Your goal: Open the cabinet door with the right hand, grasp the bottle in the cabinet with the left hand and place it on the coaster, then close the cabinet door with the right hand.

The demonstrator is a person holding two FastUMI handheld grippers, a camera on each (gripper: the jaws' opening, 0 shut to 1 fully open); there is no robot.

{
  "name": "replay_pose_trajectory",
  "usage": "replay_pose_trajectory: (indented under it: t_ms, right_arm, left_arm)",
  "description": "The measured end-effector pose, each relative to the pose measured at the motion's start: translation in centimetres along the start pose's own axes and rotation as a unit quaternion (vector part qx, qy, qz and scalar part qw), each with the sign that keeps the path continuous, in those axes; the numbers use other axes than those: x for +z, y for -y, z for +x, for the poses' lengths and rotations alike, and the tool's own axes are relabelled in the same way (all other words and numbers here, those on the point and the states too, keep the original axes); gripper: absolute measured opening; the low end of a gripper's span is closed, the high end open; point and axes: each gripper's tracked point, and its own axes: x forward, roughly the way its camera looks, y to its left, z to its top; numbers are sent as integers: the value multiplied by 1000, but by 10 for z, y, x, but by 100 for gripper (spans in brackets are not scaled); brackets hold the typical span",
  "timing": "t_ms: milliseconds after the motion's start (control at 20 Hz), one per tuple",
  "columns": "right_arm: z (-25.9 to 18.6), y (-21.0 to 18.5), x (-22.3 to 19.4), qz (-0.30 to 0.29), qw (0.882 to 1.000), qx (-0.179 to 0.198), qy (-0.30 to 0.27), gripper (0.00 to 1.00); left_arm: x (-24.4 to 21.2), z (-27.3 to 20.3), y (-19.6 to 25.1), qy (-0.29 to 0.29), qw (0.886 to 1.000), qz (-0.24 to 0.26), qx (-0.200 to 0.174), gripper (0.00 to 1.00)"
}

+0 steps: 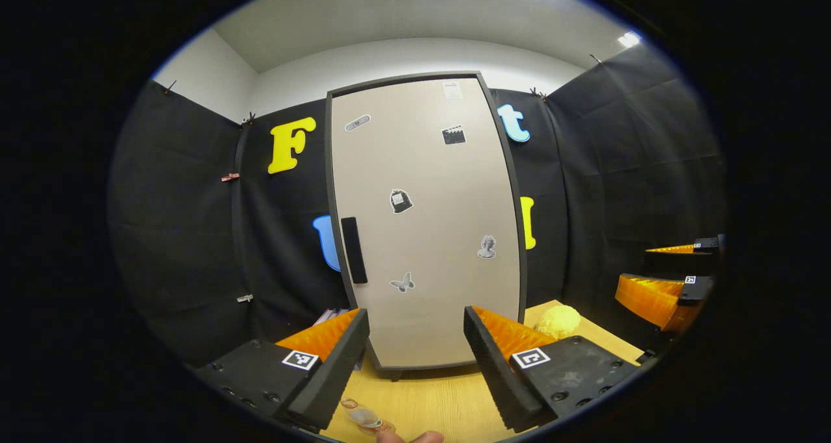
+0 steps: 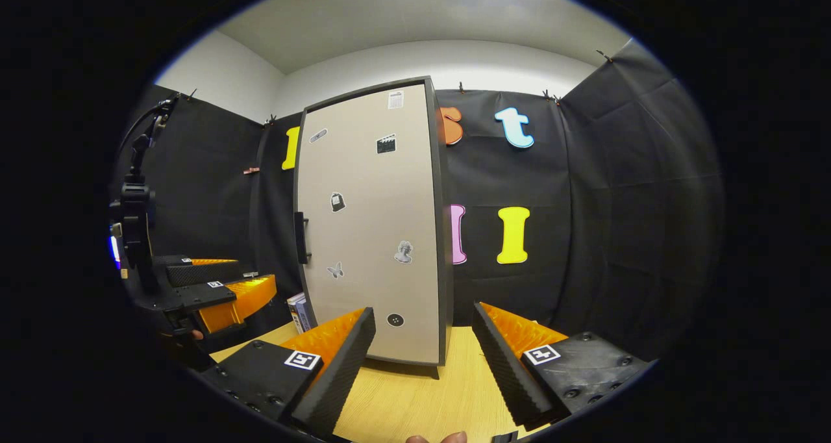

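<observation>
The tall cabinet stands on the wooden table with its beige door shut, so its inside is hidden. A black handle runs down the door's left edge and appears again as the handle in the right gripper view. My left gripper is open and faces the door from a short way off, holding nothing. My right gripper is open too, aimed at the door's lower right part. A small clear round thing, possibly the coaster, lies on the table just below the left gripper.
A yellow spongy ball lies on the table right of the cabinet. Some books lean by the cabinet's left side. The other gripper hovers at right; in the right gripper view the left gripper hovers at left. Fingertips of a hand peek in below.
</observation>
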Motion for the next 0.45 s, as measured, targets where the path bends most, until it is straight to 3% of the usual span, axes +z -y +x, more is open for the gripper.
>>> replay_pose_trajectory:
  t_ms: [450]
  right_arm:
    - [-1, 0, 1, -1, 1000, -1, 1, 97]
  left_arm:
    - [1, 0, -1, 2, 1000, 0, 0, 93]
